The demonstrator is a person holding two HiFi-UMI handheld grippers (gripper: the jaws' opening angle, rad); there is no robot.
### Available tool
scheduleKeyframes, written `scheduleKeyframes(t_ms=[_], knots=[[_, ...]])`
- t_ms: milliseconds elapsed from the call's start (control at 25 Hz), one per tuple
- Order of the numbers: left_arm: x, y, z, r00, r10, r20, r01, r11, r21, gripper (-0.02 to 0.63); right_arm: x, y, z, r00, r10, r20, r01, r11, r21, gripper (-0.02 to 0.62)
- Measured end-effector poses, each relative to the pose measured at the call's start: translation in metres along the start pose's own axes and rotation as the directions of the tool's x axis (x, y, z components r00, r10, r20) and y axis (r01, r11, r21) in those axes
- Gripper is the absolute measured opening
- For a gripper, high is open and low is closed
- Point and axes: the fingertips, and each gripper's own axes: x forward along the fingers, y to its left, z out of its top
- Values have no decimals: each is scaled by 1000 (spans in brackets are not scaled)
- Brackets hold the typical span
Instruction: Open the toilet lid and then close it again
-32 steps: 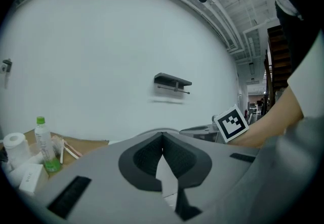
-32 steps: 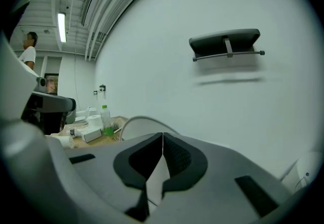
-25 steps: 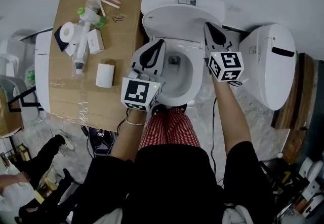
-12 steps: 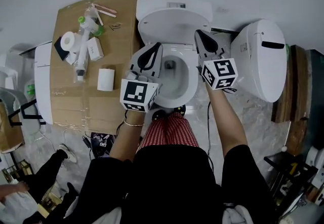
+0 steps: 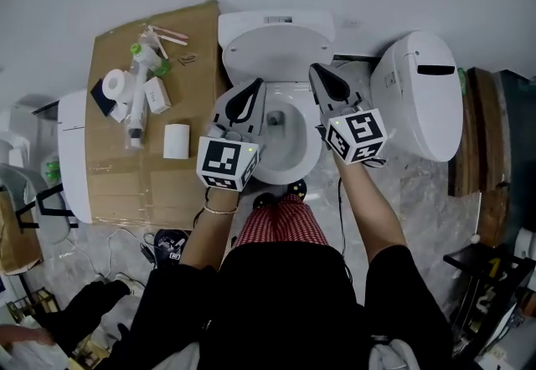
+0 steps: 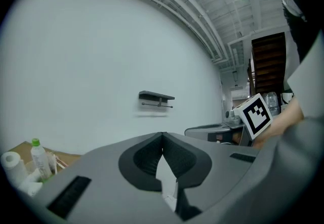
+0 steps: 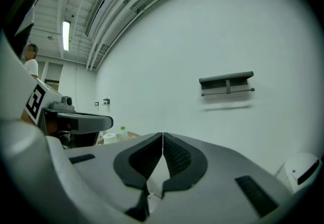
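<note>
The white toilet stands in the middle of the head view. Its lid is raised against the tank and the bowl shows below. My left gripper hovers over the bowl's left rim, jaws shut and empty. My right gripper hovers over the right rim, also shut with nothing held. In the left gripper view the pads meet at their tips and face a bare wall. The right gripper view shows its pads pressed together the same way. Neither gripper touches the lid.
A cardboard sheet left of the toilet carries bottles, a tissue roll and small boxes. Another white toilet-like unit stands at the right. A wall shelf shows ahead. A person crouches at bottom left.
The head view has drifted, so the toilet sits lower and further left in the picture. Both grippers stay shut over the bowl in about the same place relative to it.
</note>
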Motion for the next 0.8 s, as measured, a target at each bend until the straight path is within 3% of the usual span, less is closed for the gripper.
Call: scheduleKeyframes(t_ms=[800], knots=[[-13,-28,56,995,-78,61,75,996,55,3,-42,52,73,994,51,96,-46,997,-60,20]])
